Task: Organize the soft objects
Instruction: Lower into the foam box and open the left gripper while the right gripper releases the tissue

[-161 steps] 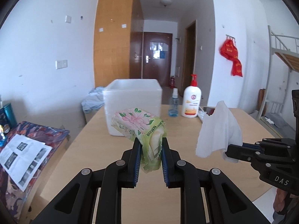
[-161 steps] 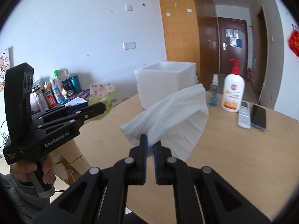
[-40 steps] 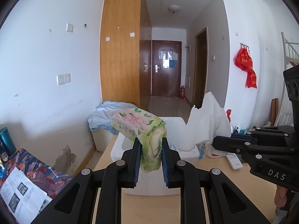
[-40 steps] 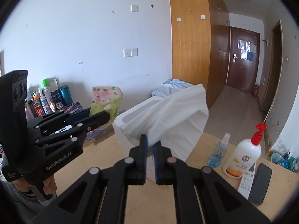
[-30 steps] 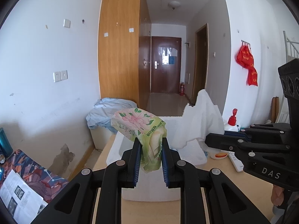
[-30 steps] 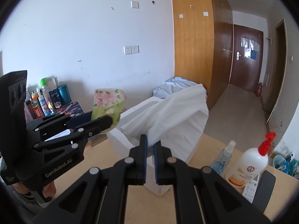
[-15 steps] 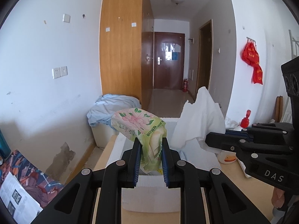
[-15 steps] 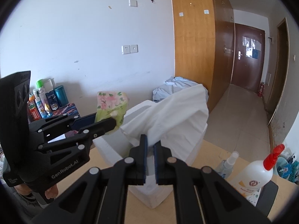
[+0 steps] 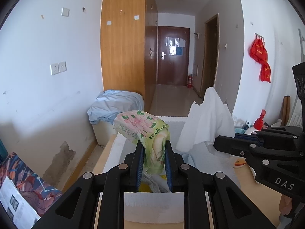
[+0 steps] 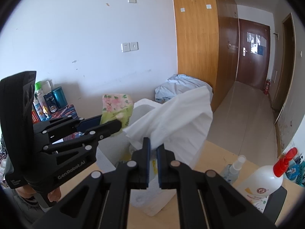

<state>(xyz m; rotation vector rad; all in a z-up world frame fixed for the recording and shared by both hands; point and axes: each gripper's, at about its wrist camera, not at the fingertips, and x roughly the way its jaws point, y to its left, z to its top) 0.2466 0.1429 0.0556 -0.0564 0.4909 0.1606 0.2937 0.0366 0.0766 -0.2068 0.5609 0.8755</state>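
Left wrist view gives us the inside of the white foam box (image 9: 118,152), where something yellow and a pale cloth lie at the bottom under our left hand-held gripper (image 9: 154,148); the right wrist view hides that interior behind fabric but shows the clear spray bottle (image 10: 233,168) and the whole red-capped pump bottle (image 10: 261,183) on the table (image 10: 215,152), plus a cluster of bottles and cans (image 10: 47,103) by the far wall, which the left view misses. We hold the tissue pack (image 9: 142,128) pinched at its lower end, the left hand-held gripper closed narrowly on it: it is a soft green plastic pack printed with pink flowers and green lettering, creased where the pads squeeze it. Its long axis runs up from the pads and leans toward the upper left, the flowered face turned up, and it hangs over the box opening. Our right hand-held gripper (image 10: 154,147) is clamped almost fully together on the white cloth (image 10: 177,118), a thin, crumpled sheet that rises from the pads and billows up and to the right, over the box as well. A hand (image 10: 54,196) grips the left tool's handle at the lower left.
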